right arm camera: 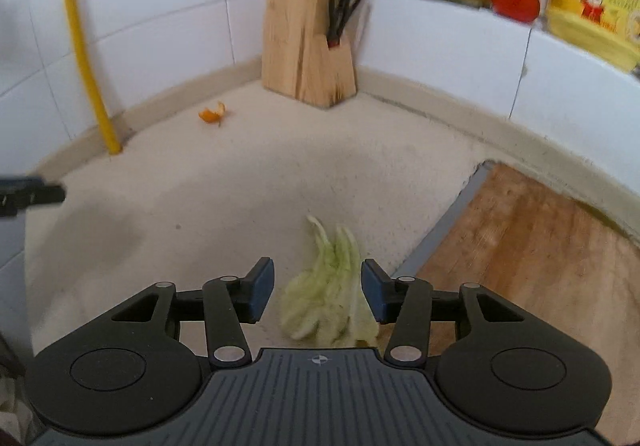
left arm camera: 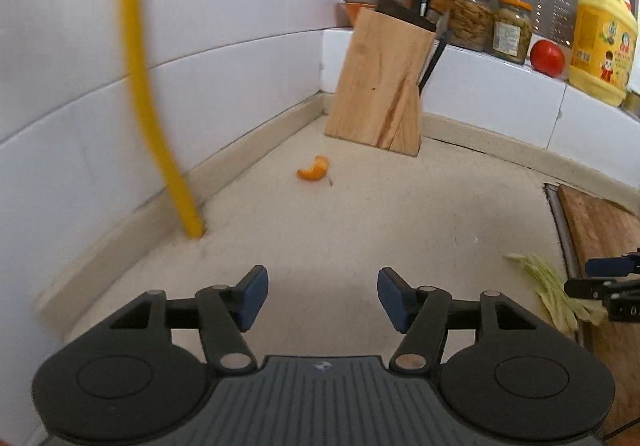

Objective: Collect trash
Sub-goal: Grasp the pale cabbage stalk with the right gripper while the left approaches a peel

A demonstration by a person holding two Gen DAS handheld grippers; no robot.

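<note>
Left gripper open and empty, orange peel ahead by the knife block. Right gripper open over blurry vegetable scraps, probably not touching; only its view shows them between the fingers.

- I see the knife block standing in the table's far corner, the peel before it to the left.
- The leaf scraps lie beside the cutting board, seemingly touching its left edge.
- Jars sit on the ledge behind.
</note>
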